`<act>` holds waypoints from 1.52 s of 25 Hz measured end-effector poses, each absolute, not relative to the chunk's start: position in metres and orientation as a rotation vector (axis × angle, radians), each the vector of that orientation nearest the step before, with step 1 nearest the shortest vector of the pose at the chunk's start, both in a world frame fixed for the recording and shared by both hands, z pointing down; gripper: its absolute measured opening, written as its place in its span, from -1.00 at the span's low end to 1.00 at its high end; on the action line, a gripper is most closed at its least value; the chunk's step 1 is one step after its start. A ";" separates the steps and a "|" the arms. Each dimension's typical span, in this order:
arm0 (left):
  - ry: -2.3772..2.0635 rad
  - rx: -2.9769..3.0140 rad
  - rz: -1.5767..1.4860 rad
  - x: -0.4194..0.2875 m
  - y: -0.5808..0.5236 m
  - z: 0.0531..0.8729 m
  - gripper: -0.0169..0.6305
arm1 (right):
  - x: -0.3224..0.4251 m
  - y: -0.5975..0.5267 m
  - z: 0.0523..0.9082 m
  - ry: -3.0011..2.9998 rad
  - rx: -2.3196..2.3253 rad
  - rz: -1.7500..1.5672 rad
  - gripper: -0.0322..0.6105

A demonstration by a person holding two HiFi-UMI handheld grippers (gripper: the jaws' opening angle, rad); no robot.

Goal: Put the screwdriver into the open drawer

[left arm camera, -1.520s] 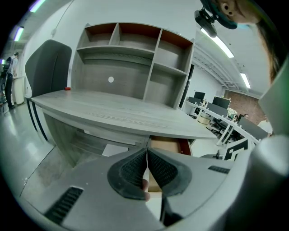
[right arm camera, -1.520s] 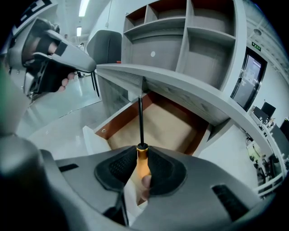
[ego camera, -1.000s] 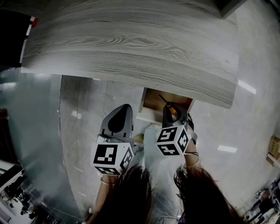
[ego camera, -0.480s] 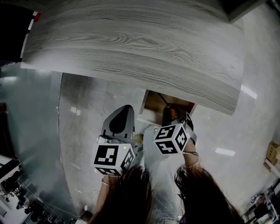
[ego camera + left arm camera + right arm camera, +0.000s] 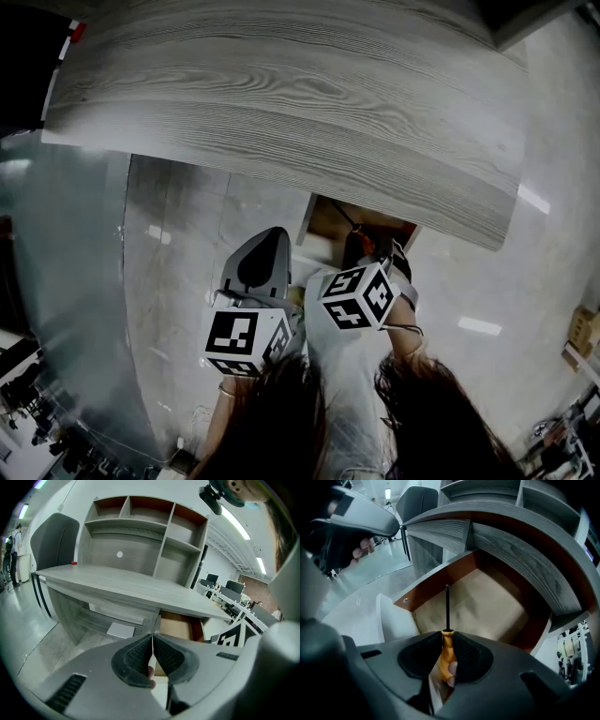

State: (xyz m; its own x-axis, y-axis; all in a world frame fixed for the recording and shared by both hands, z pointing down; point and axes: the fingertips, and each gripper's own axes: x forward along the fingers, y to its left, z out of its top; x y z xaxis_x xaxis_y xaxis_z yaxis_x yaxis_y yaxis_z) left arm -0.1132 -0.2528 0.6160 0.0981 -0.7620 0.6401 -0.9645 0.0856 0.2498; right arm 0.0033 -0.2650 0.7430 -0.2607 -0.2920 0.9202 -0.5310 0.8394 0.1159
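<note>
- Since a second earlier, the right gripper (image 5: 446, 645) had shifted a little to the left and closer to the open drawer (image 5: 492, 602), its marker cube (image 5: 354, 296) following in the head view.
- Its jaws were clamped on the orange handle of the screwdriver (image 5: 447, 611), whose dark shaft pointed straight ahead.
- The screwdriver was held at the drawer's front, with its shaft over the pale drawer floor; whether the tip touched the floor could not be told.
- The drawer stood pulled out beneath the grey wood-grain desk top (image 5: 281, 94).
- The left gripper (image 5: 153, 645) was held beside the right one, facing the desk, its jaws pressed together with nothing between them.
</note>
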 end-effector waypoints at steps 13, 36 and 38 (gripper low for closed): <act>-1.700 1.700 0.383 -0.113 -0.248 0.625 -0.88 | 0.001 -0.259 0.753 -1.805 0.551 0.245 -0.62; -1.685 1.715 0.374 -0.111 -0.250 0.623 -0.88 | 0.001 -0.249 0.751 -1.796 0.533 0.308 -0.58; -1.682 1.718 0.375 -0.111 -0.250 0.622 -0.88 | 0.001 -0.249 0.750 -1.798 0.537 0.314 -0.58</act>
State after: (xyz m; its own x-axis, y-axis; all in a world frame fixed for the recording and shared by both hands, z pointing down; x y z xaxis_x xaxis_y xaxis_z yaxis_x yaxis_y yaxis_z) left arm -0.1112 -0.2495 0.6224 0.1176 -0.7588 0.6406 -0.9589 0.0809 0.2718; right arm 0.0007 -0.2493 0.7504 -0.2198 -0.1973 0.9554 -0.5093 0.8585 0.0601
